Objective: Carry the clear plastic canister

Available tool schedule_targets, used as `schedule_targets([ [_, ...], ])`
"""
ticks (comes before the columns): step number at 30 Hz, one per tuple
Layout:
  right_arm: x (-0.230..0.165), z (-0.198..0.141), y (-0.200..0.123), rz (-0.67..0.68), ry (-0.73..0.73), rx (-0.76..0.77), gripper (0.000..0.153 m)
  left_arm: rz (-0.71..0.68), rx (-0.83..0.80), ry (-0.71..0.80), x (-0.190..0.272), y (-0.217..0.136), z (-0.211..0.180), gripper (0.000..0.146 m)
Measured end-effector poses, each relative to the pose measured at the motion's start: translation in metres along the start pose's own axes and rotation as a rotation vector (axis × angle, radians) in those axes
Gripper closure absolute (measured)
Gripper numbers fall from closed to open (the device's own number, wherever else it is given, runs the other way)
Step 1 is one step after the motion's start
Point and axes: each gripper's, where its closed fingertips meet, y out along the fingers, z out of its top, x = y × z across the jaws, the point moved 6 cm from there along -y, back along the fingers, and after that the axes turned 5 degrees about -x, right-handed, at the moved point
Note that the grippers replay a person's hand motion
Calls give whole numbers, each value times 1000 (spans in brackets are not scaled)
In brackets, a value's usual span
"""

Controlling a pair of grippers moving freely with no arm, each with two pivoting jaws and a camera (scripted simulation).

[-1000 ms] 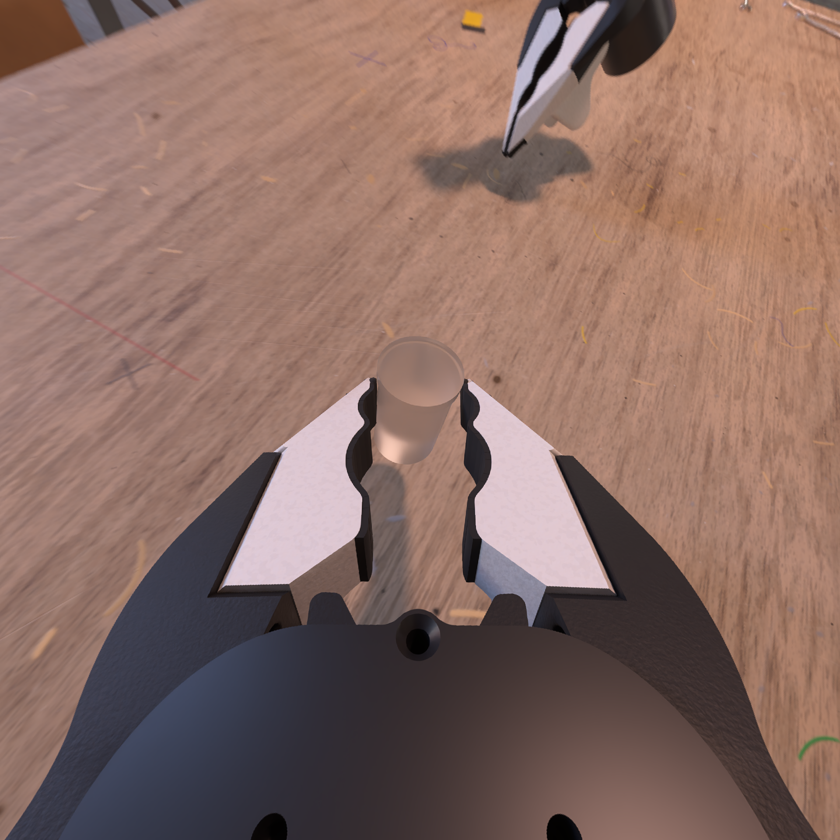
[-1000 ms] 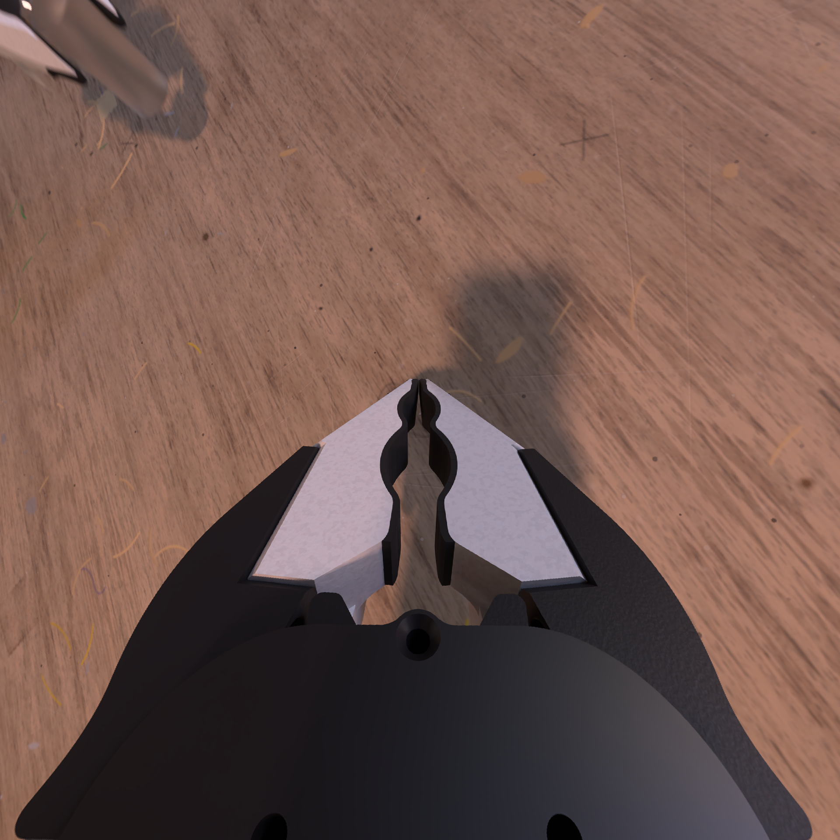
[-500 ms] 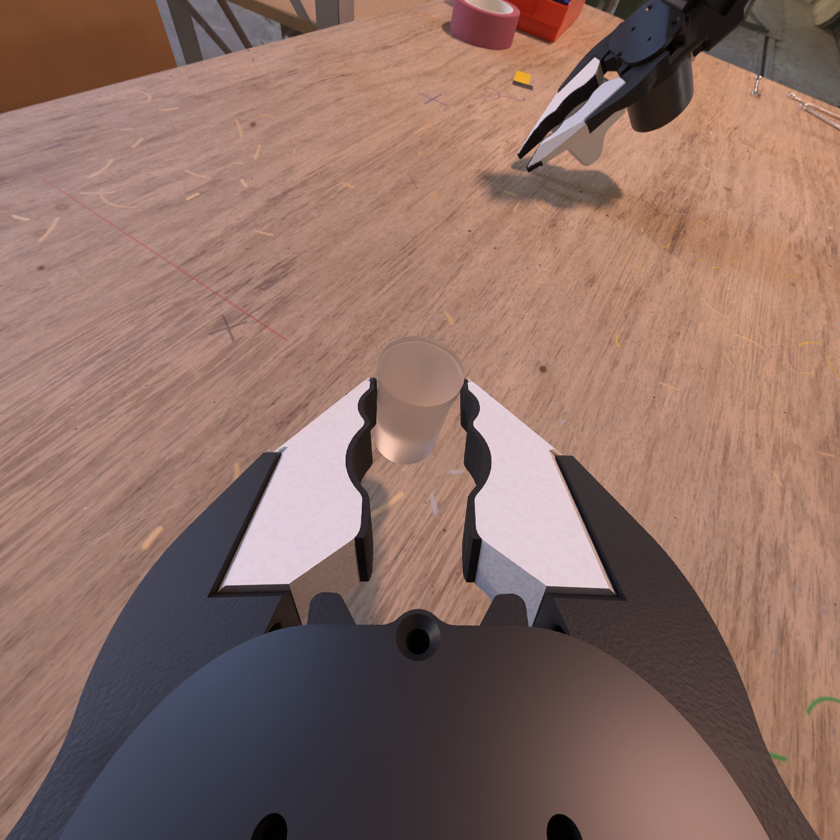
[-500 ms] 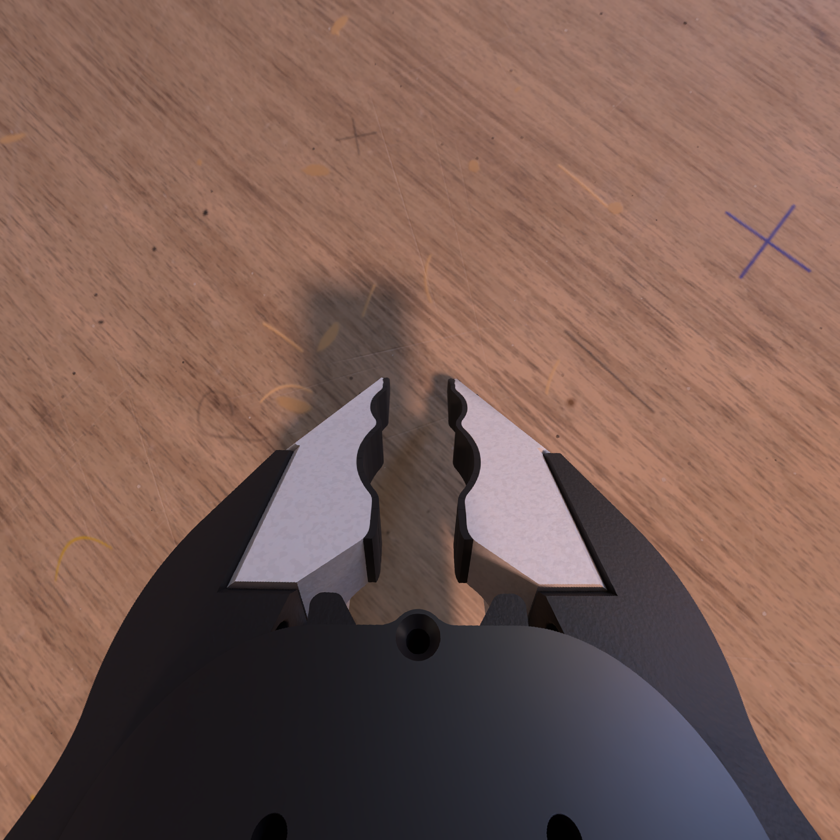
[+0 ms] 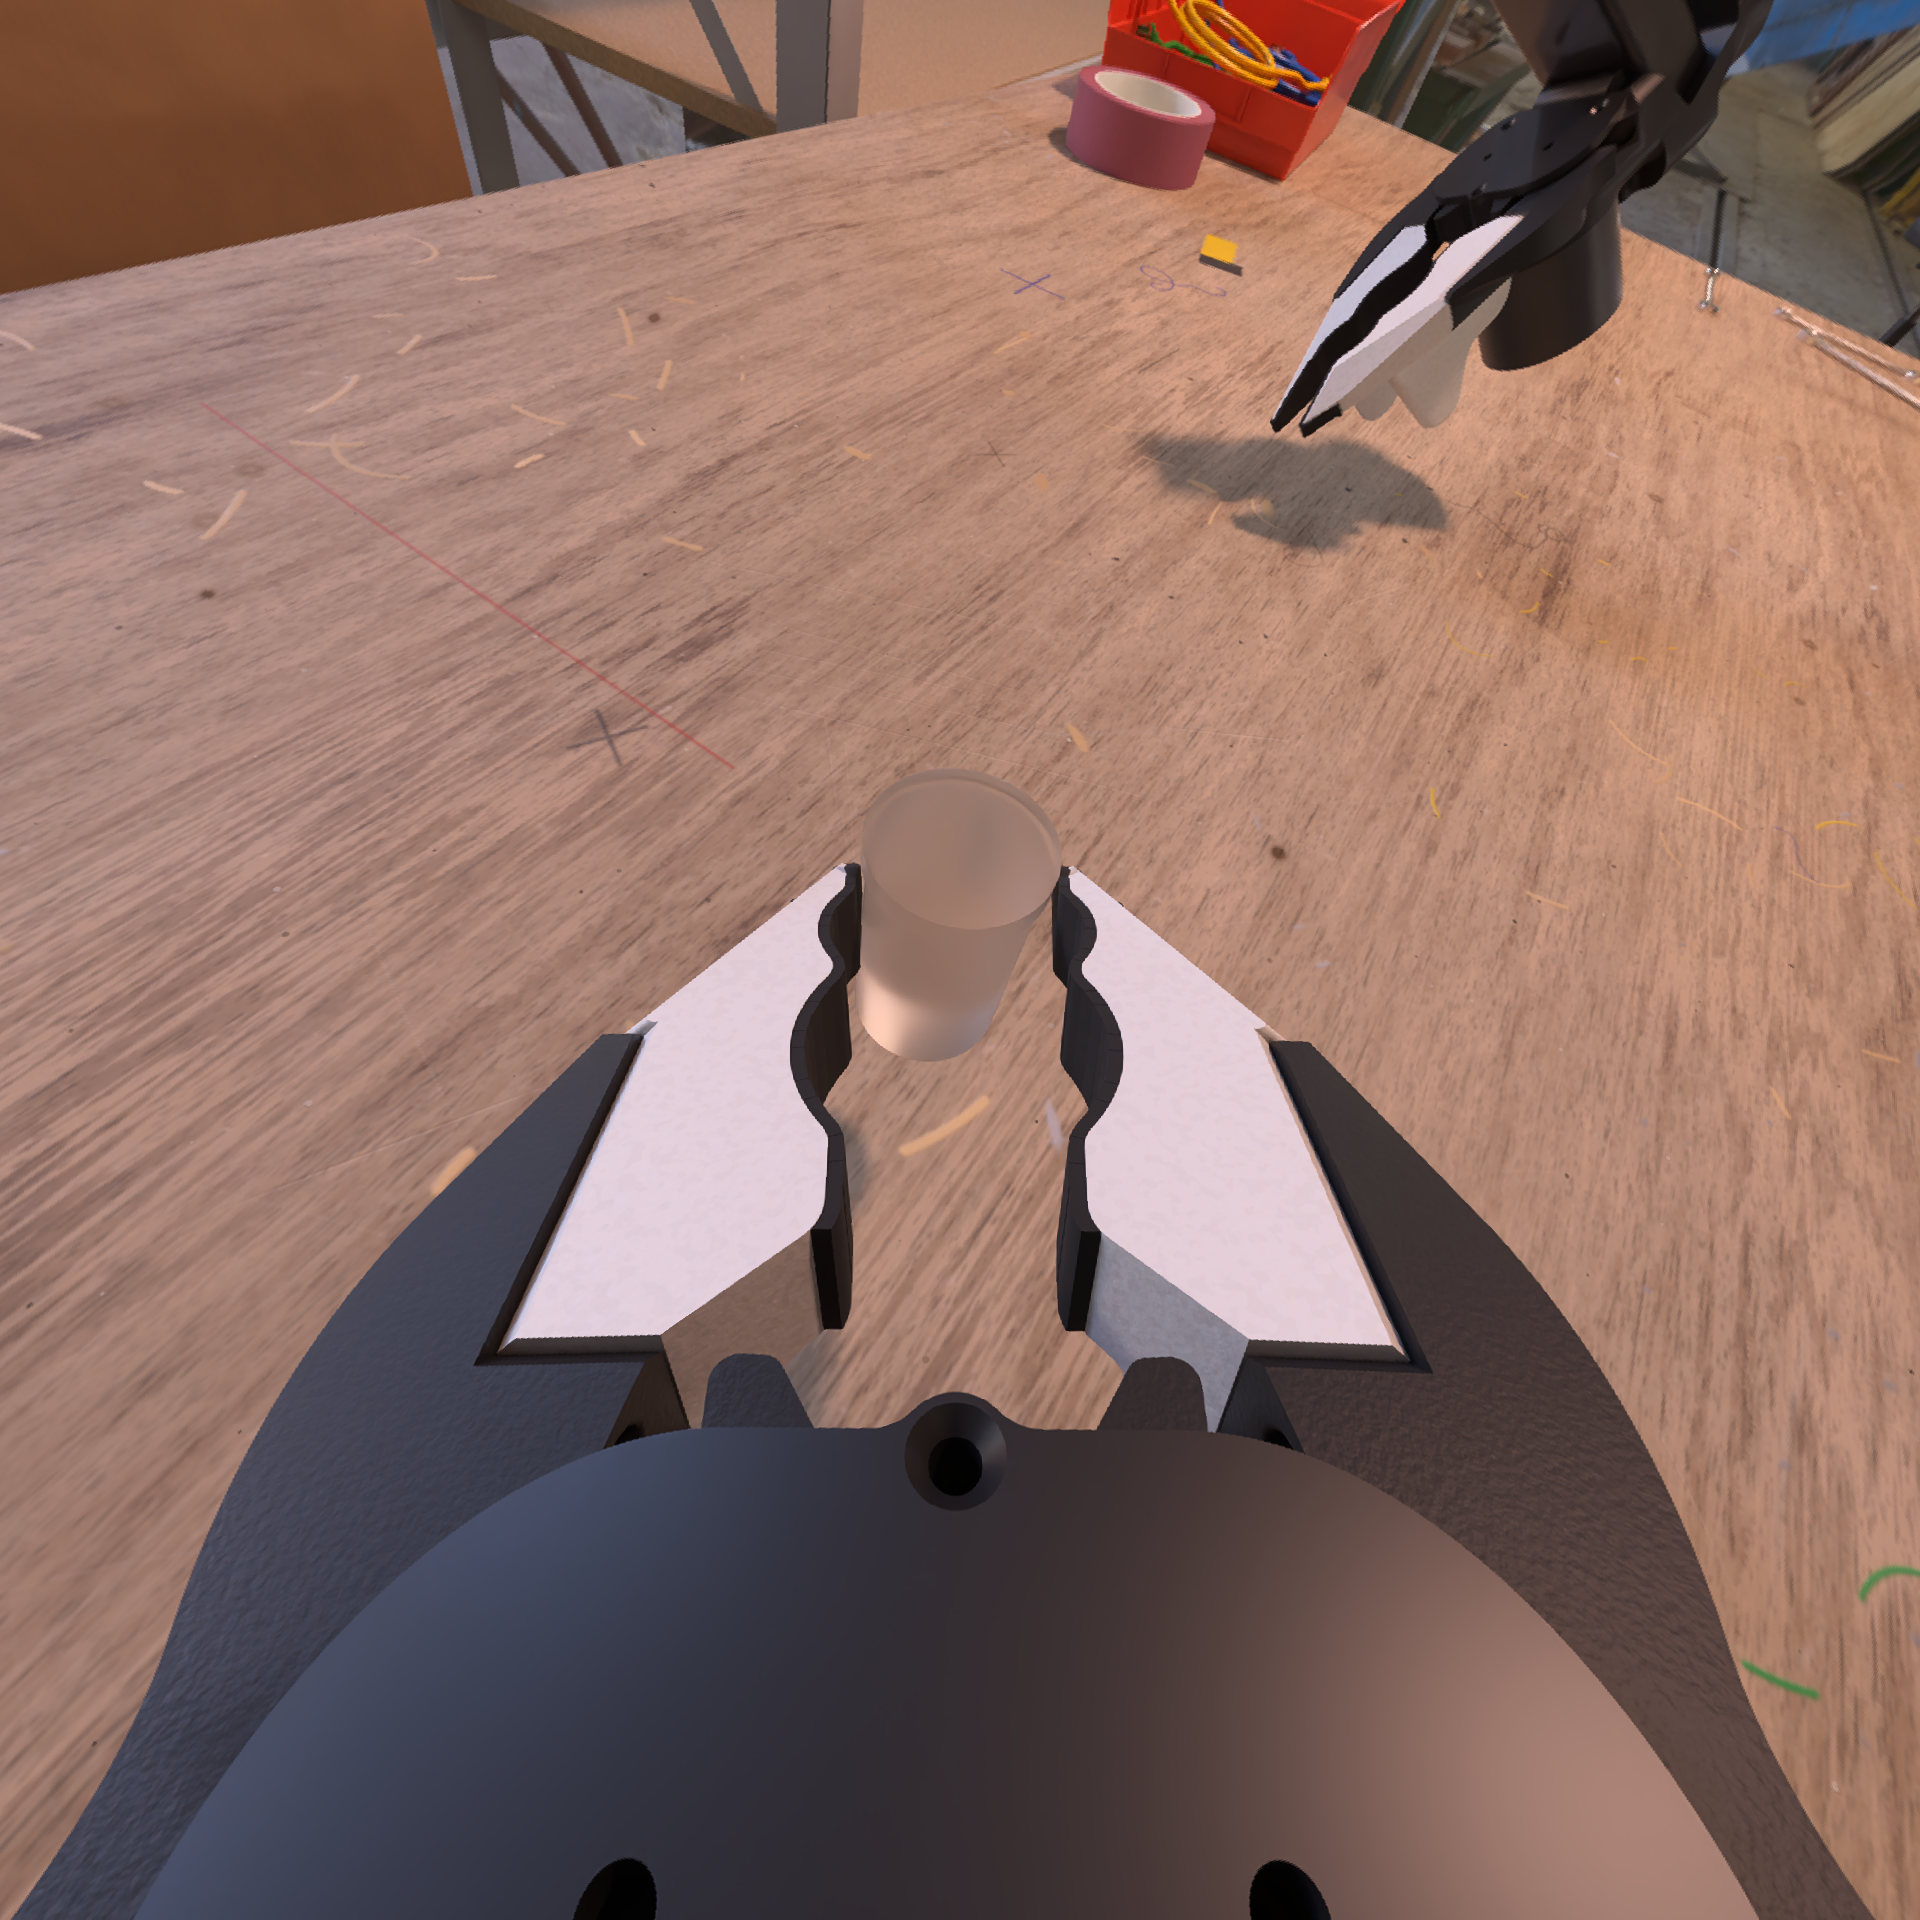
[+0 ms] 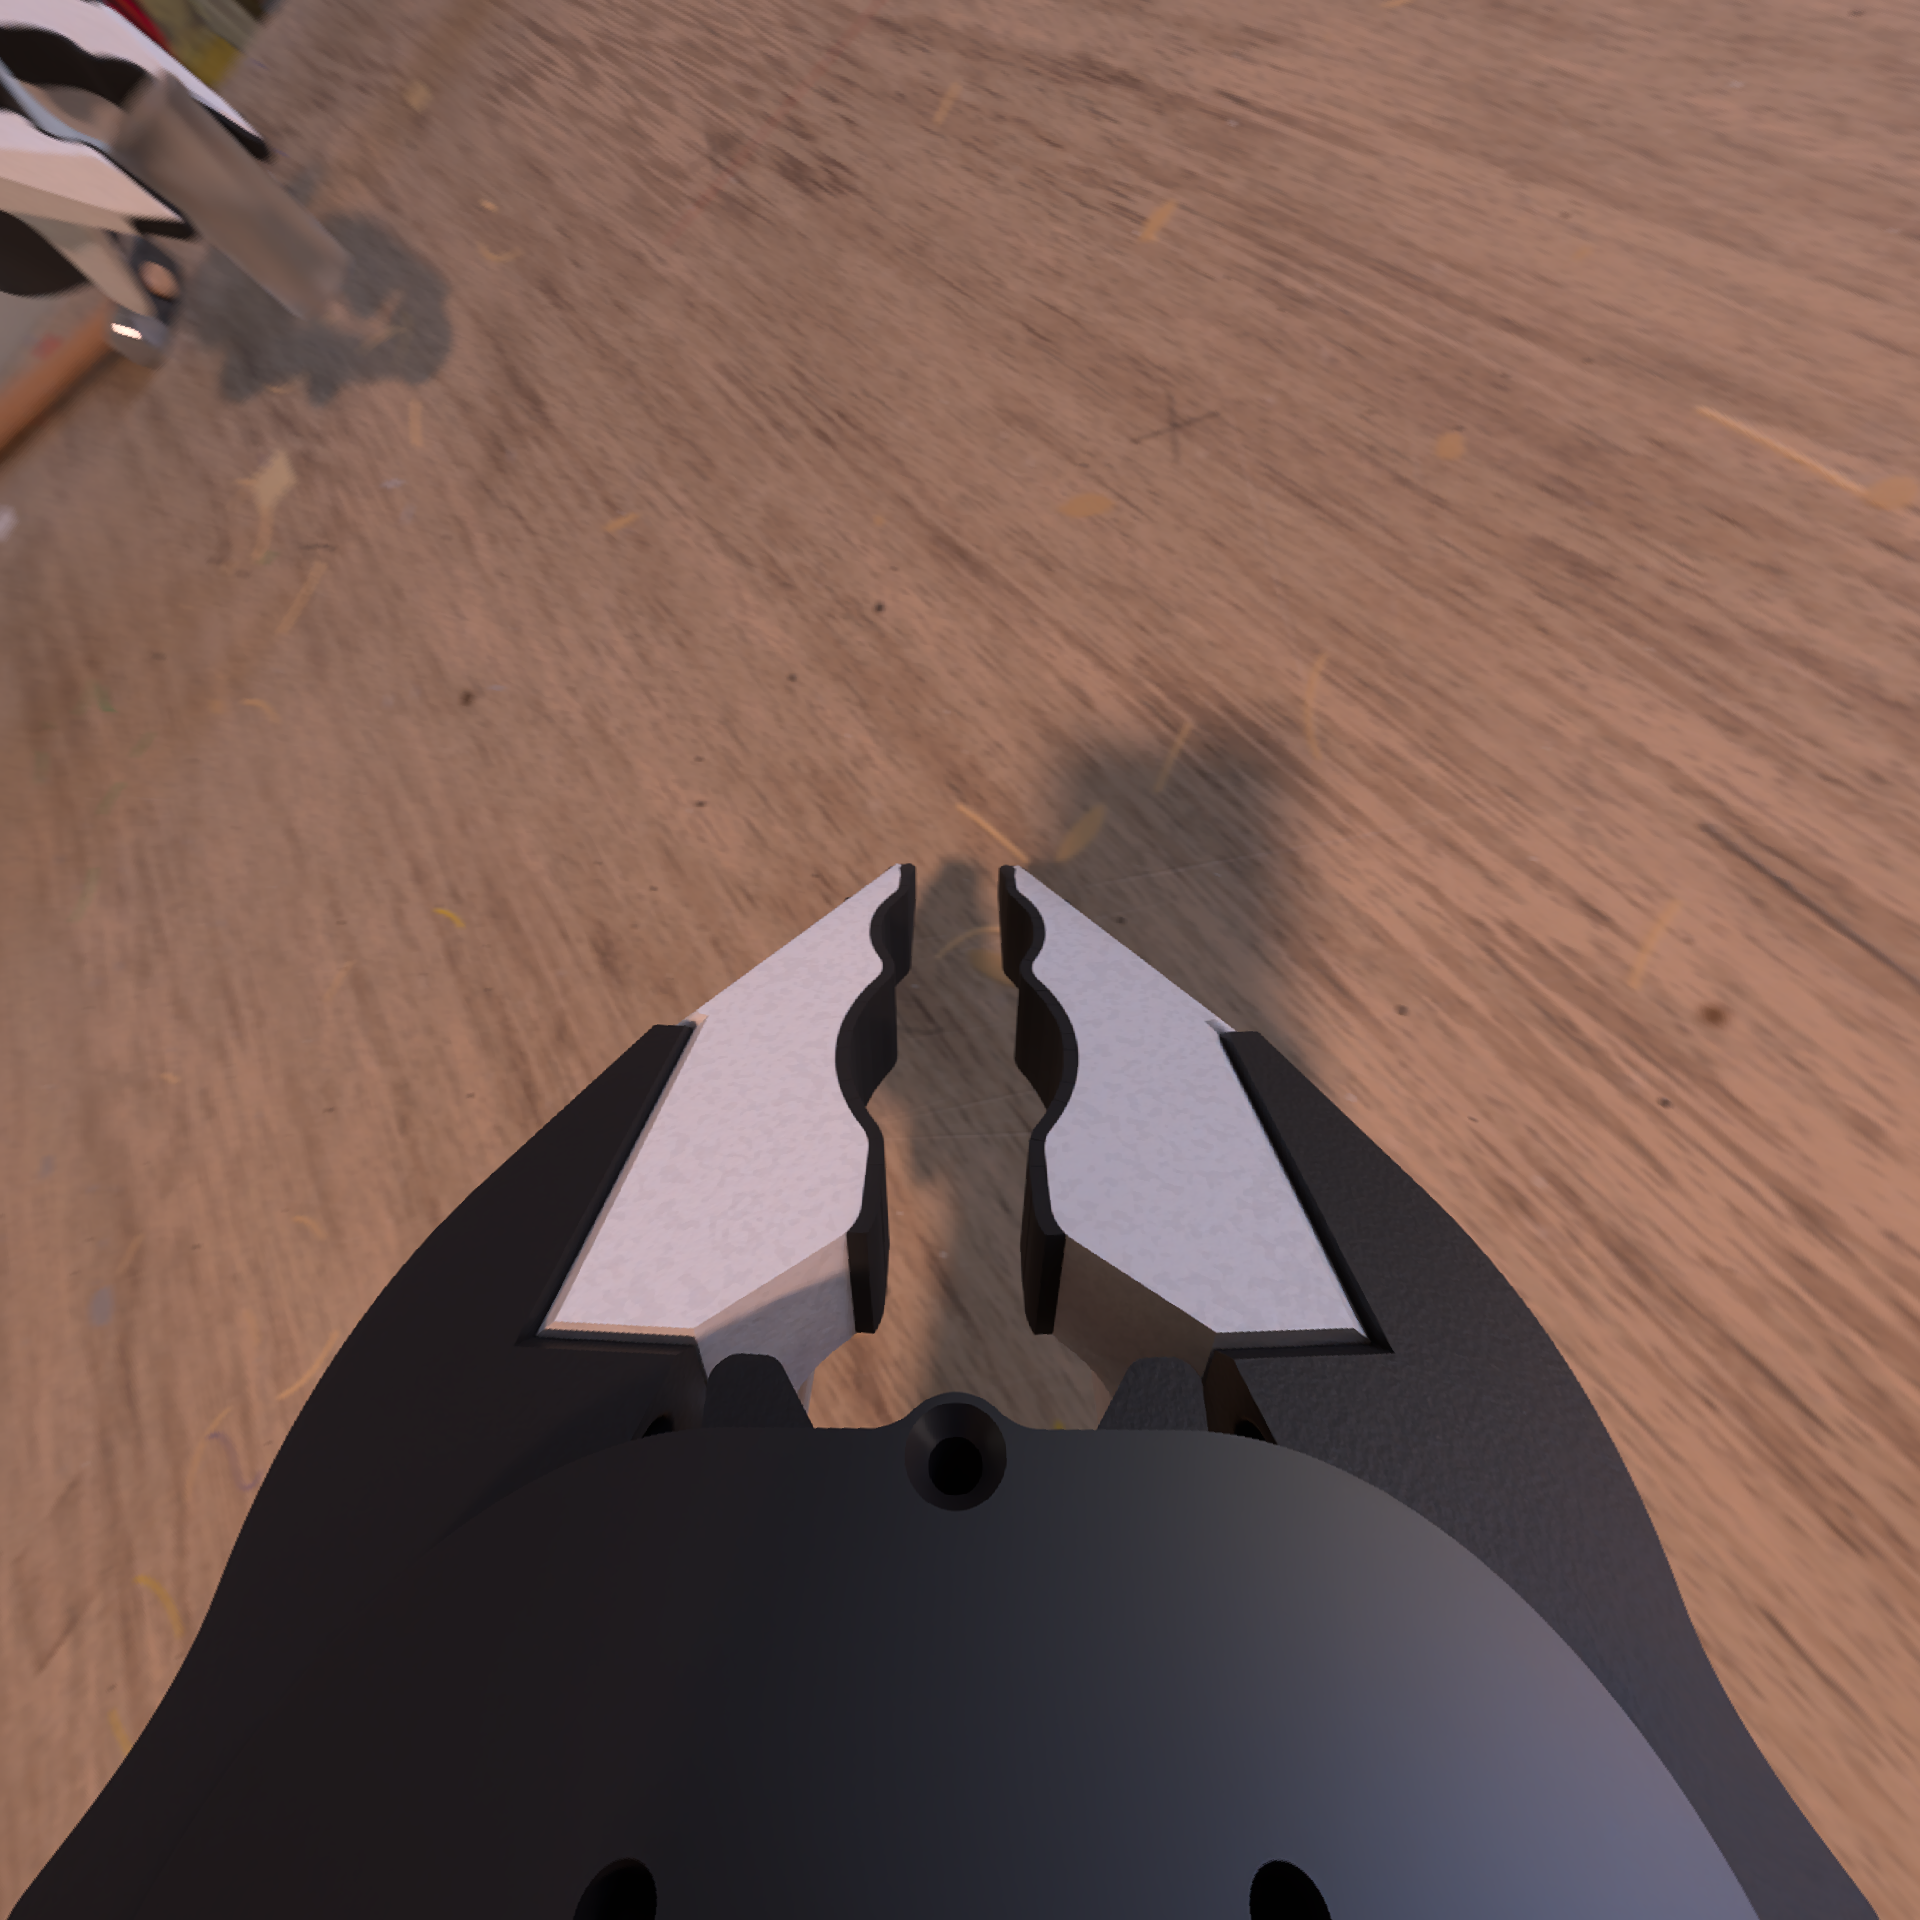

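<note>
The clear plastic canister point(image 5: 954, 914) is a frosted, slightly tapered cylinder. My left gripper point(image 5: 956, 878) is shut on it at the fingertips and holds it upright above the wooden table point(image 5: 416, 623). My right gripper point(image 6: 956, 873) is empty, its jaws a small gap apart, low over the bare wood. It also shows in the left wrist view point(image 5: 1304, 416) at the far right, pointing down and to the left. In the right wrist view the left gripper point(image 6: 104, 177) shows at the top left with the canister point(image 6: 239, 218) in it.
A pink tape roll point(image 5: 1138, 125) and a red bin point(image 5: 1247, 83) of coloured cables stand at the table's far edge. A small yellow block point(image 5: 1218, 251) lies near them. Wood shavings and pen marks are scattered on the table.
My left gripper has lifted and tilted up with the canister, so the far table edge comes into view. My right gripper went from shut to open, then narrowed slightly, and shifted over the table.
</note>
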Motion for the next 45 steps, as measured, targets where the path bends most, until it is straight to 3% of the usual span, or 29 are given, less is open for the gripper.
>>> schedule_targets([
  [3,12,1,-1,-91,-18,-1,149,-1,5,-11,-4,-2,-2,110],
  [8,32,18,-13,-375,-116,141,149,-1,5,-33,-12,-5,-6,110],
  [13,57,23,-32,-737,-129,248,130,-7,10,-55,-18,-7,-8,110],
  [19,87,10,-43,-1044,-23,184,114,-8,6,-43,-13,-3,-5,110],
  [24,93,7,-48,-1066,44,201,113,-8,2,-25,-6,1,-4,110],
  [45,95,2,-46,-1036,79,171,118,5,6,-37,-10,-3,-8,110],
])
